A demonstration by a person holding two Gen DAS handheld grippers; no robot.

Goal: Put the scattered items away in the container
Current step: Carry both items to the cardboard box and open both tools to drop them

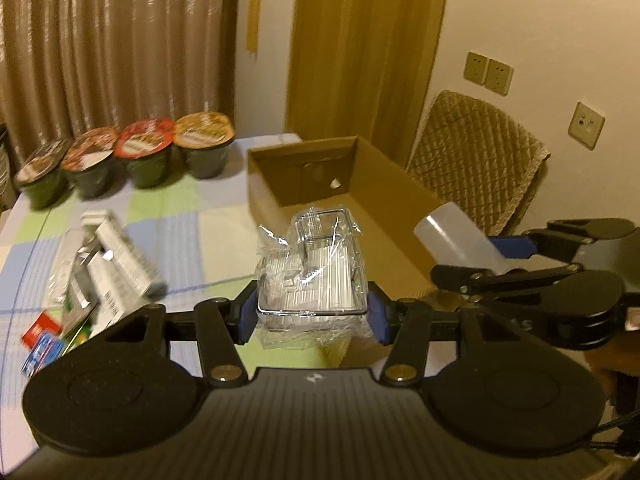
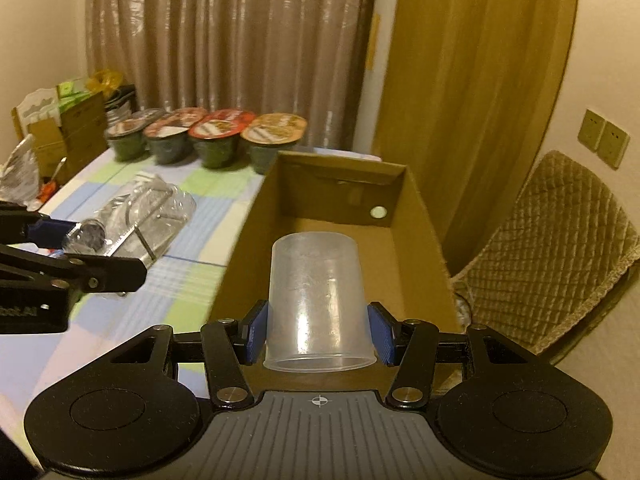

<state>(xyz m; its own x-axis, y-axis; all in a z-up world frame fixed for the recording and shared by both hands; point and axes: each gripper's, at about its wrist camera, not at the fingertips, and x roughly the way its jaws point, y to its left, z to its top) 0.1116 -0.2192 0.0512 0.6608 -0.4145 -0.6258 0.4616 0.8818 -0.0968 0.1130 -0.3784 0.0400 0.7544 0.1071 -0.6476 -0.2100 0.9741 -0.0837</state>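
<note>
The right gripper (image 2: 318, 328) is clamped on a frosted cup (image 2: 316, 300), its blue pads (image 2: 256, 332) pressing the sides near the rim, so the cup lies along the fingers with its closed base pointing ahead. It hangs over the open box (image 2: 420, 208), just inside the near edge, which looks like the spot to let it drop without clipping the wall.

The left gripper (image 1: 312, 314) grips a clear wrapped case (image 1: 310, 268) across its width, pads (image 1: 250, 316) on both long sides, likely because the loose film would slip under a lighter hold. The case sits above the tablecloth (image 1: 192, 216) beside the box's near corner, so I judge it waits its turn while the cup goes in first.

The box looks bare inside. Further left, a heap of packets (image 1: 108, 264) lies on the cloth, not yet tidied, and four sealed bowls (image 1: 132, 152) stand in a row by the curtain (image 1: 112, 40)
</note>
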